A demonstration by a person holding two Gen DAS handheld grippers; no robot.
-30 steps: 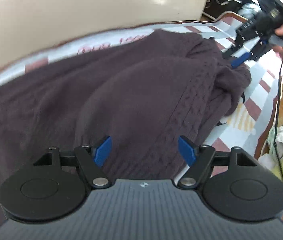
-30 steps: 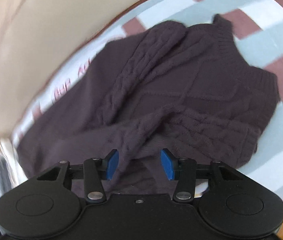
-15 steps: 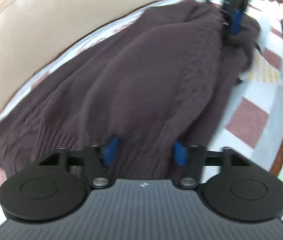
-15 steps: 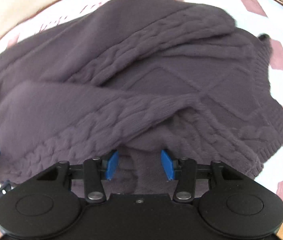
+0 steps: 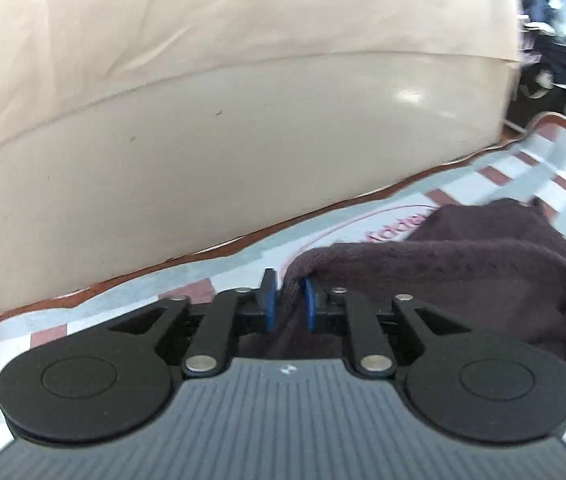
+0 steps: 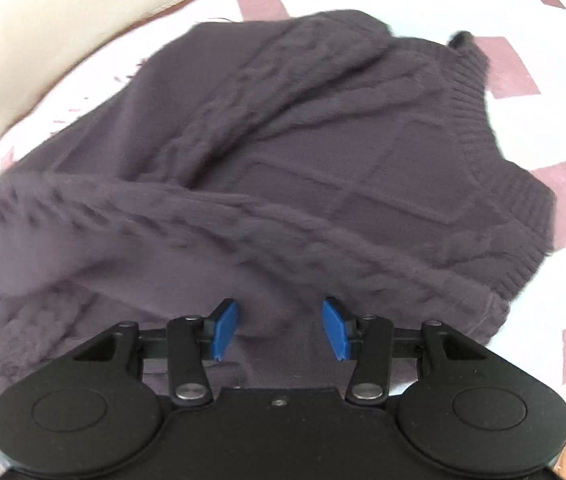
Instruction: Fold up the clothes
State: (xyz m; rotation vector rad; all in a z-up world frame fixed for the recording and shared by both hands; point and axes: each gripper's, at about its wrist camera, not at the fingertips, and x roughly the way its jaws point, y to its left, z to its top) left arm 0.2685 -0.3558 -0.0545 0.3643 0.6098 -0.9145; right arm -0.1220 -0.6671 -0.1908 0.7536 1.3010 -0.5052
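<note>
Left gripper (image 5: 287, 302): blue pads are narrow and closing, with a fold of the dark plum cable-knit sweater (image 5: 463, 276) pinched between them. Fabric fills the gap and both pads press on it, so it has hold of the sweater's edge. From that pinch the knit runs off to the right of the left wrist view, lifted into a ridge above the white bed cover with brick-red squares and grey-blue stripes (image 5: 363, 216). Some pink lettering on the cover is visible just behind the ridge; too blurred to read.

Right gripper (image 6: 279, 328): jaws stand roughly half open, pointing steeply down over the sweater (image 6: 303, 152). Knit lies under and between the blue pads, but the pads have a clear gap to either side. No grip there.

Sweater position in the right wrist view: spread across the checked cover (image 6: 555, 184), ribbed hem toward the right, a cable-knit sleeve (image 6: 211, 216) lying diagonally across the body. The left end of that sleeve is motion-blurred.

Background: a beige padded headboard or sofa back (image 5: 243, 128) runs along the far edge of the cover. Dark clutter at the top right of the left wrist view, can't tell what it is.
</note>
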